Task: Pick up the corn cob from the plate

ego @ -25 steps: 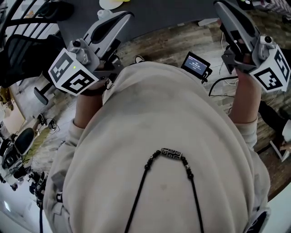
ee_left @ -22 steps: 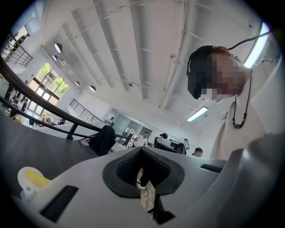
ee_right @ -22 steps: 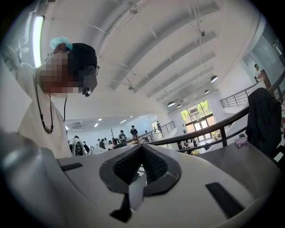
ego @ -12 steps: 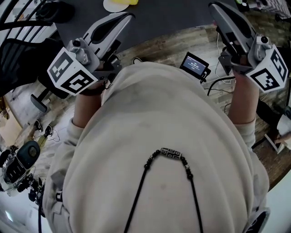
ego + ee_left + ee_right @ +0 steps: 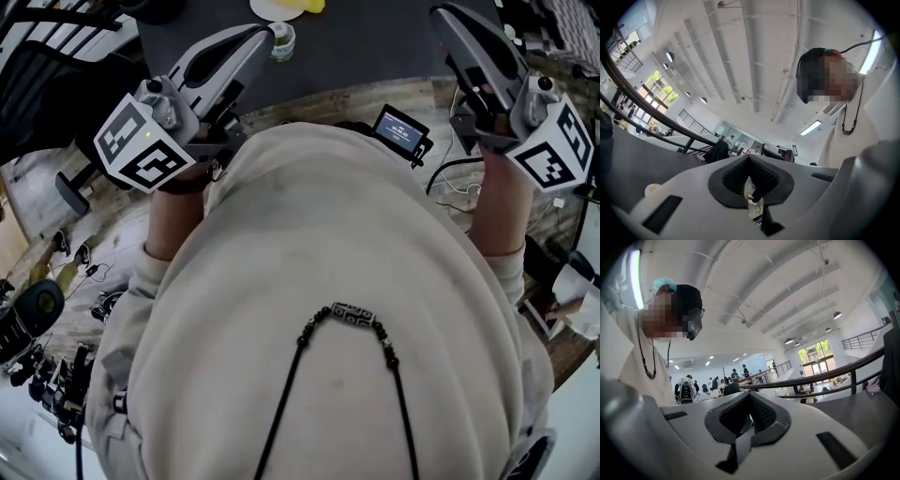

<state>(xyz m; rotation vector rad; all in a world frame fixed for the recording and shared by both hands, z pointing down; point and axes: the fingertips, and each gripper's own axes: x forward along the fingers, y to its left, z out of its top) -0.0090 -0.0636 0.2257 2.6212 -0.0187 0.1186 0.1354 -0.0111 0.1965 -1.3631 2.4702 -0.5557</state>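
A yellow corn cob [image 5: 311,5] lies on a pale plate [image 5: 270,10] at the very top edge of the head view, on a dark table [image 5: 375,37]. My left gripper [image 5: 266,34] reaches over the table's near edge, just below and left of the plate, apart from it. Its jaws meet at the tips [image 5: 749,158] with nothing between them. My right gripper [image 5: 446,11] is held at the upper right, well right of the plate. Its jaws are shut and empty [image 5: 750,397]. Both point level, and the person's torso fills the middle.
A small round jar [image 5: 281,40] stands on the table below the plate, close to the left gripper's tip. A small screen device [image 5: 401,131] hangs at the table's front edge. A black chair [image 5: 47,103] stands at left, and cables and gear [image 5: 56,394] lie on the wood floor.
The table, plate and corn have slid rightwards and further into the head view, and the small jar has appeared. Both grippers keep their shut jaws and sit slightly nearer the table.
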